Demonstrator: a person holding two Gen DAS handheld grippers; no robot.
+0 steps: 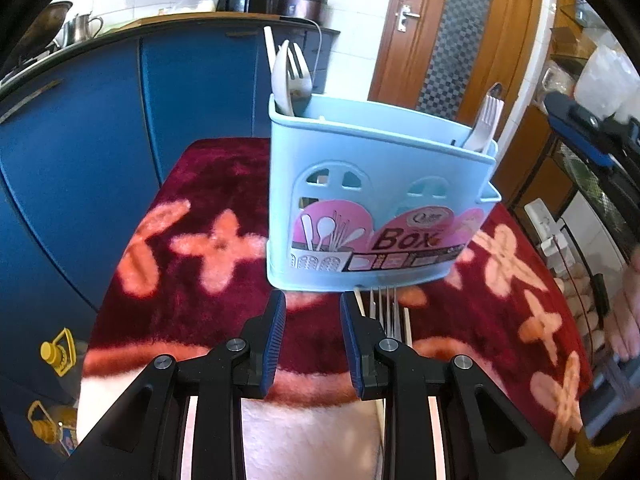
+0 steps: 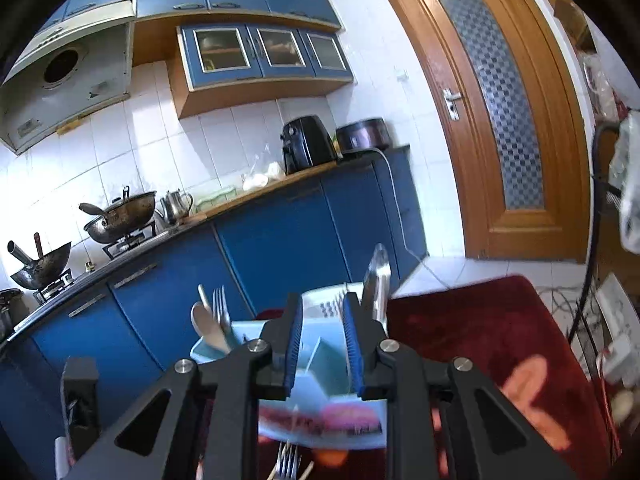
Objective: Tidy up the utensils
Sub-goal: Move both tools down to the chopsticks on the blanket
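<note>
A light blue utensil box (image 1: 380, 200) stands upright on a dark red patterned cloth (image 1: 192, 200). In its left compartment are a white spoon and a fork (image 1: 286, 76); in its right end, a white fork (image 1: 486, 120) with a metal handle behind it. My left gripper (image 1: 314, 316) is open just in front of the box's base, with nothing between its fingers. A metal fork (image 1: 384, 308) and chopsticks lie on the cloth by its right finger. My right gripper (image 2: 322, 316) hovers open over the box (image 2: 324, 364), its jaws empty, beside a metal utensil (image 2: 378, 280) that stands in the box.
Blue kitchen cabinets (image 1: 80, 140) run behind and to the left of the table, and a wooden door (image 2: 500, 120) stands at the right. Yellow bottles (image 1: 58, 350) sit on the floor at the left. A power strip with cables (image 1: 550, 232) lies off the table's right edge.
</note>
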